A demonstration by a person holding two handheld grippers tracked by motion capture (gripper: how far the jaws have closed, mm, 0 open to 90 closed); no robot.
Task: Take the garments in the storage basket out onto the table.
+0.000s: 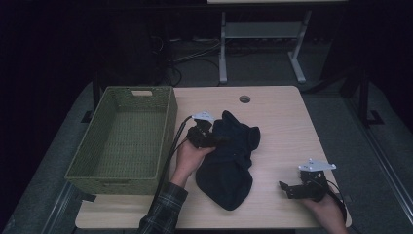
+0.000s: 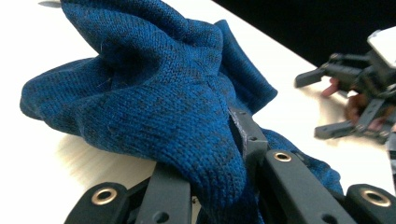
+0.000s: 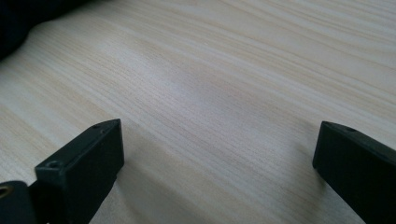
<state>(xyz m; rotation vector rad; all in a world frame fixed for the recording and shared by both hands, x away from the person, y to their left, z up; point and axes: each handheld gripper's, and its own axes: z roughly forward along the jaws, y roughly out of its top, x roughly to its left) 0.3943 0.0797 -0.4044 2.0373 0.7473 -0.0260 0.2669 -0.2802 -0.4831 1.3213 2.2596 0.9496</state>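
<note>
The left gripper point(image 1: 207, 131) has its jaws clenched on a fold of the dark blue knitted garment point(image 1: 228, 161). In the left gripper view the knit point(image 2: 154, 98) bunches up between the two black jaws and bulges out above them, so that one jaw tip pokes through the cloth while the other is buried under it. Beyond the jaws the rest of the garment lies in loose humps on the pale wooden table point(image 1: 282, 131), with the far end trailing back toward the person's side.

The left hand point(image 1: 189, 158) holds the gripper from below, a plaid sleeve point(image 1: 163, 209) behind it. Just to the outer side of the left gripper stands a green woven basket point(image 1: 168, 126), its near wall close to the gripper's cable (the two may or may not touch; I cannot tell).

The right gripper point(image 1: 294, 187) rests low over the table near its front right corner, well apart from the garment. Its jaws stand wide open, and in the right gripper view bare wood grain point(image 3: 219, 93) lies between them, with a dark edge of cloth point(image 3: 14, 28) far ahead at one side. The right hand point(image 1: 324, 207) grips it from behind.
</note>
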